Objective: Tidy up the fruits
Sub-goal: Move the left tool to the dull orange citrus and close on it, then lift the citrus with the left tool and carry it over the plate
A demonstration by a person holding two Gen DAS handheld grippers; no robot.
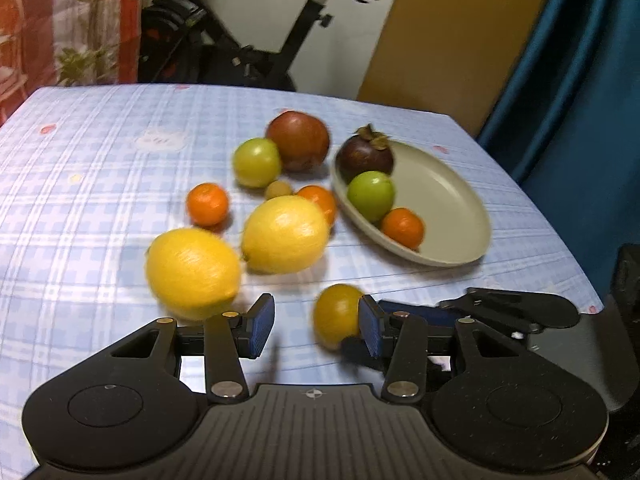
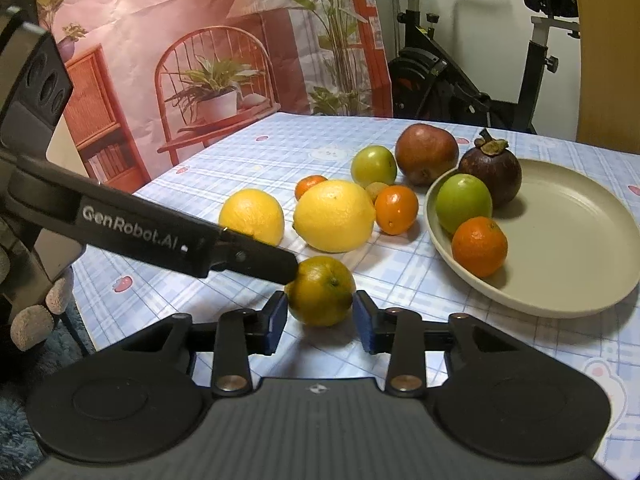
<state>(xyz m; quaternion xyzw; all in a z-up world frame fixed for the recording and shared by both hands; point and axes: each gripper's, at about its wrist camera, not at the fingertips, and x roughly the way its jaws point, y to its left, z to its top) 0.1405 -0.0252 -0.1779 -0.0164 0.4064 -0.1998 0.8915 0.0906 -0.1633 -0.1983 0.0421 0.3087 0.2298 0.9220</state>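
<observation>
A yellow-green orange [image 2: 320,292] rests on the checked cloth near the table's front edge. My right gripper [image 2: 321,320] is shut on it, a blue pad against each side. My left gripper [image 1: 316,328] stands open around the same orange [image 1: 336,316], which touches only the right-hand pad. One of its fingers [image 2: 248,250] comes in from the left, its tip at the fruit. The beige plate [image 2: 568,272] to the right holds a mangosteen [image 2: 490,176], a green fruit [image 2: 464,202] and a mandarin [image 2: 480,246].
Loose on the cloth lie two lemons [image 2: 252,214] [image 2: 334,216], two small oranges [image 2: 396,210] [image 2: 310,186], a green fruit [image 2: 374,166] and a red-brown fruit [image 2: 426,154]. An exercise bike [image 2: 460,80] stands behind the table; a printed backdrop hangs at the left.
</observation>
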